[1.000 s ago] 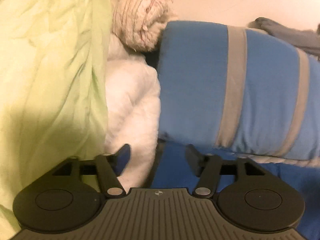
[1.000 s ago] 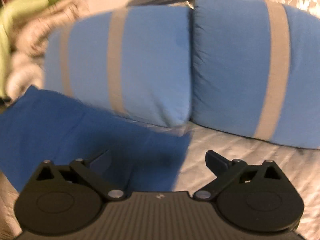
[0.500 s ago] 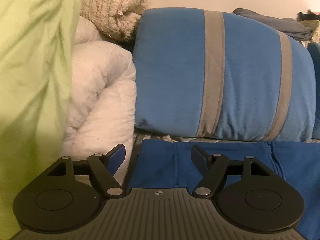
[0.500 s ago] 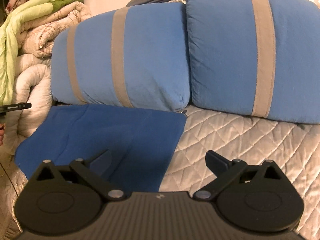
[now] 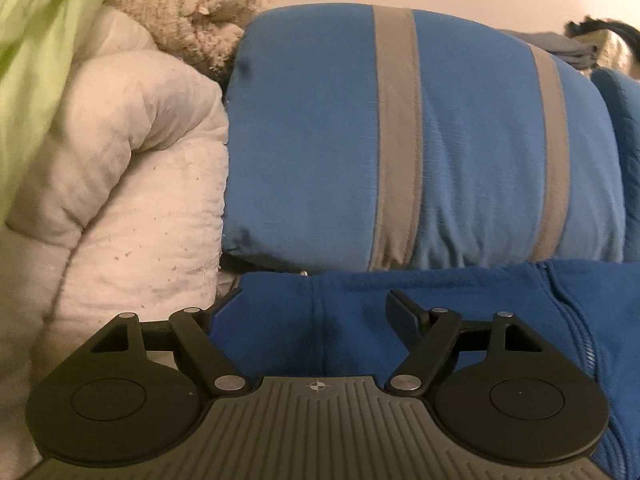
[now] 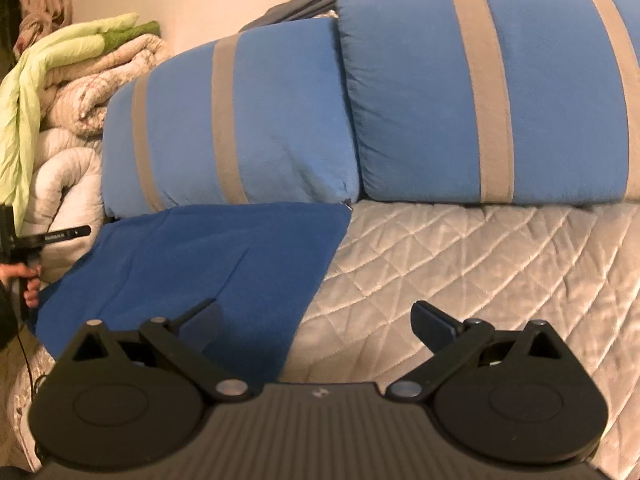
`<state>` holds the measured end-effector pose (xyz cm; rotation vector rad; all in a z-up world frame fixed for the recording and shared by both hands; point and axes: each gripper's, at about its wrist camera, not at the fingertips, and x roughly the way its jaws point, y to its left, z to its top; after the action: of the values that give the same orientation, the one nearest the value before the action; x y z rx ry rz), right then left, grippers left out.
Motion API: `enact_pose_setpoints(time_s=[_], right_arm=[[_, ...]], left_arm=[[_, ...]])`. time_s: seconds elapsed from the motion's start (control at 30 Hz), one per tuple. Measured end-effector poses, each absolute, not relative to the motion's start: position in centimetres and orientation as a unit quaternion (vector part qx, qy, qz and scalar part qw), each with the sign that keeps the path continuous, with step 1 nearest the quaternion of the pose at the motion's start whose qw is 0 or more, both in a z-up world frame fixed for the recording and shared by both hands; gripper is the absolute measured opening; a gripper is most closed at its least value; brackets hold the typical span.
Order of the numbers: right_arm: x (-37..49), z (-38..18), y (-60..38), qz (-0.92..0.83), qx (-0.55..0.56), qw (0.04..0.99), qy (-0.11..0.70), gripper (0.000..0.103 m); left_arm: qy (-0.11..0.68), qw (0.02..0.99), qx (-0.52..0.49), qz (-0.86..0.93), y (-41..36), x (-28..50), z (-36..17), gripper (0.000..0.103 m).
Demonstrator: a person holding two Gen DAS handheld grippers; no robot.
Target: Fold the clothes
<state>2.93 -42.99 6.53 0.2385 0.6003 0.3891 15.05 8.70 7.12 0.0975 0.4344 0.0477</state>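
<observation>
Both our grippers spread wide

Our left gripper (image 5: 314,312) is opening (nothing pinched); our right gripper (image 6: 316,322) gapes, tilted downward.

Right gripper (image 6: 316,322): lower middle of the frame, jaws wide apart, nothing between them.
Blue garment (image 6: 208,256): lies flat, left of centre, on the quilted cover (image 6: 480,272).
Striped pillows (image 6: 480,88): upper half, side by side.
Left gripper (image 6: 56,235): left edge, in a hand (image 6: 24,276).

A royal-blue zip-up garment (image 6: 208,264) lies spread flat and smooth on the quilted bedspread (image 6: 480,272), toward its left edge. Its far hem runs along the bed's back edge, touching the pillows there. A zipper (its teeth running lengthwise) shows in the left wrist view (image 5: 576,320).
</observation>
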Motion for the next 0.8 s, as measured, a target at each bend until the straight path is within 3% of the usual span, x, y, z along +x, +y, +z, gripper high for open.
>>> enact_pose_setpoints(time_s=[0.6, 0.8], right_arm=[[4.2, 3.6, -46.6, 0.184, 0.238, 0.905, 0.301, 0.103], [4.7, 2.9, -47.8, 0.167, 0.272, 0.891, 0.322, 0.103]], left_arm=[[0.364, 0.931, 0.006, -0.034, 11.0, 20.5, 2.4, 0.076], [0.367, 0.93, 0.037, -0.009, 10.0, 20.0, 2.7, 0.082]])
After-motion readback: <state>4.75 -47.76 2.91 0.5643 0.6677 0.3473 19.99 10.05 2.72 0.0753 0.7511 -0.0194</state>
